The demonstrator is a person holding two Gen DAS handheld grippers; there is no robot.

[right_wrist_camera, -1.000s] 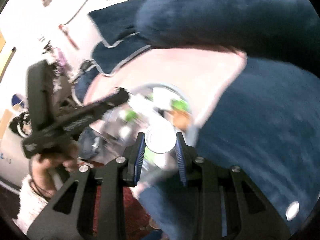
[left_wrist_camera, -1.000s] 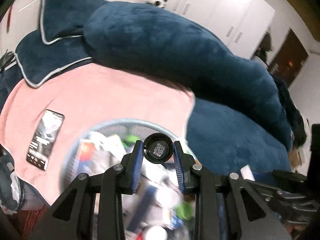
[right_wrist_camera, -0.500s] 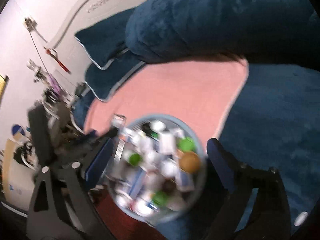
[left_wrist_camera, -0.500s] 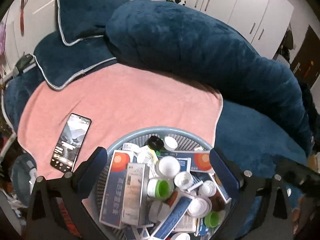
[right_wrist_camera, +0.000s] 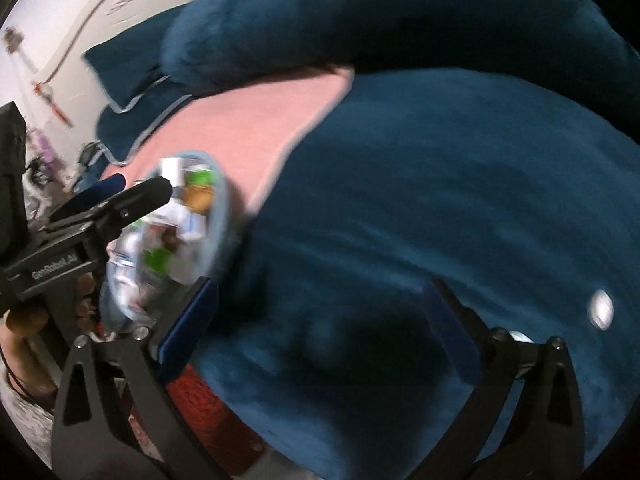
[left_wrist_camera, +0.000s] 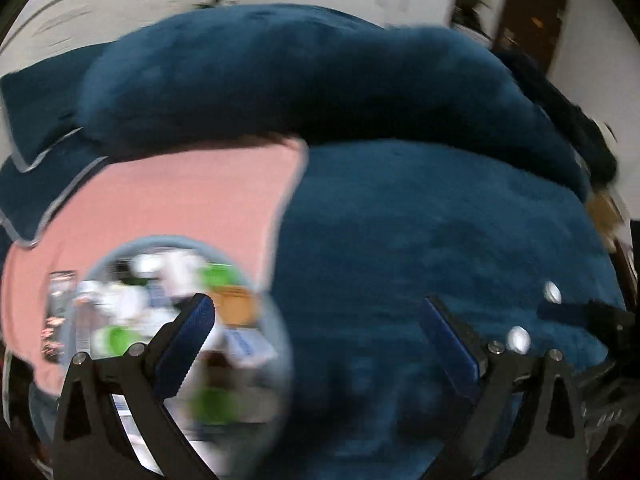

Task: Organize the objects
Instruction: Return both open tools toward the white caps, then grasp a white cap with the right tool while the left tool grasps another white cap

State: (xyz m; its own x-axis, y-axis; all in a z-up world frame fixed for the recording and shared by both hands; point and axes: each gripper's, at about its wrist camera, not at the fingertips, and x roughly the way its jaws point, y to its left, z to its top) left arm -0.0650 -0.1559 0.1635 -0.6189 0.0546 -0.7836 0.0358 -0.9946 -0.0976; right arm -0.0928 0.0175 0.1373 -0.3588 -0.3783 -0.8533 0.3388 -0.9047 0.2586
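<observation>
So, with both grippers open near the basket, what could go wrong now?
1. The basket is heaped with bottles and boxes; a careless reach could knock some out.
2. The small white caps lie on soft blue bedding and may roll or sink.
3. Both views are blurred, so aiming is uncertain.

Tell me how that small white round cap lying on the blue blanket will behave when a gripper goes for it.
The white cap looks low and round, so open jaws may struggle to catch its edge. The plush blue blanket probably stops it rolling but may let it sink. It is likely very light.
</observation>
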